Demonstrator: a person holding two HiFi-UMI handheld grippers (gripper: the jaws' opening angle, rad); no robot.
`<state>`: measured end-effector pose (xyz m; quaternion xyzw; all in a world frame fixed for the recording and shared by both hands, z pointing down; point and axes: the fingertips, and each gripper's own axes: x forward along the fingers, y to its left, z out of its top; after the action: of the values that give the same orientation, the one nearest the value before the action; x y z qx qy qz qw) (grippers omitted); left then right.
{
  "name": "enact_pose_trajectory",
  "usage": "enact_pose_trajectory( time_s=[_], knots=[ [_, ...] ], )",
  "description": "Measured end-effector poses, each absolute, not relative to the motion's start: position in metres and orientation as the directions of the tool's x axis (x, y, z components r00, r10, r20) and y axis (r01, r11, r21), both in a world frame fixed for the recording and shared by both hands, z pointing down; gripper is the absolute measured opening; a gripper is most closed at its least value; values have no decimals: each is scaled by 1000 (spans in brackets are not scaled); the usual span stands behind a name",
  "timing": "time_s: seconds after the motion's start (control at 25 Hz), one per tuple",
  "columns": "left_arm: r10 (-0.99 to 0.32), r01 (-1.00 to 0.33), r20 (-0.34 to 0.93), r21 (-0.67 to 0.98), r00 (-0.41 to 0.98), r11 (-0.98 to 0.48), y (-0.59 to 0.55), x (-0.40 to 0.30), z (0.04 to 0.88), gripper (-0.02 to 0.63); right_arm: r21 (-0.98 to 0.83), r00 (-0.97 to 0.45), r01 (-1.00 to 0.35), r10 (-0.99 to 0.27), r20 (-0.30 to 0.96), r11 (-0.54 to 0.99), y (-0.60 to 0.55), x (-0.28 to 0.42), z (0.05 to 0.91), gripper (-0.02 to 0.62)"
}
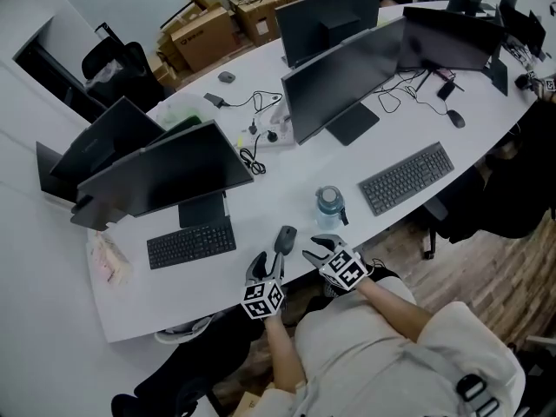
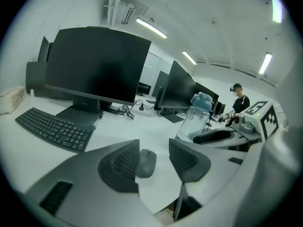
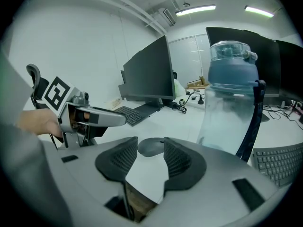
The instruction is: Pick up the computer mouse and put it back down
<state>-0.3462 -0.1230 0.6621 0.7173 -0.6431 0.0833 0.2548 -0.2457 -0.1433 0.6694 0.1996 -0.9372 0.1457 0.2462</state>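
Grey mouse [image 2: 147, 162] lies on bench [image 2: 142, 129], between parted jaws of my left claw [image 2: 154, 146], unpinched; right claw [image 3: 150, 144], also open, just short of it.

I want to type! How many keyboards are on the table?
2. Black keyboard at the left monitor; grey keyboard right of the bottle. Monitors may hide more.

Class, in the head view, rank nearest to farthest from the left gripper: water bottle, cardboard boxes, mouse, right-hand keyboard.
1. mouse, just ahead
2. water bottle, ahead and right
3. right-hand keyboard, farther right
4. cardboard boxes, far back left
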Motion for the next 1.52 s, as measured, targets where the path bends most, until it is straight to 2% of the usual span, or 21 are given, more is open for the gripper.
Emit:
enact_pose_trajectory(
  time_s=[0.2, 0.28, 0.4, 0.68, 1.52],
  knots=[
    [-900, -954, 400, 296, 176, -55, -125, -345, 656, 46, -119, -794, -450, -336, 507, 885, -144, -249, 670, 150],
    [-902, -952, 392, 299, 179, -58, -126, -344, 655, 27, -124, -793, -450, -332, 511, 884, -144, -249, 669, 150],
    [-908, -947, 380, 315, 178, -53, -128, -346, 650, 23, -131, -787, -465, -341, 514, 876, -147, -245, 668, 119],
    [-921, -943, 346, 326, 181, -63, -126, -346, 641, 21, -103, -782, -485, -378, 495, 868, -150, -244, 664, 3],
    [-908, -951, 370, 298, 196, -84, -127, -337, 645, 21, -126, -803, -436, -321, 502, 891, -149, -248, 665, 3]
  ],
)
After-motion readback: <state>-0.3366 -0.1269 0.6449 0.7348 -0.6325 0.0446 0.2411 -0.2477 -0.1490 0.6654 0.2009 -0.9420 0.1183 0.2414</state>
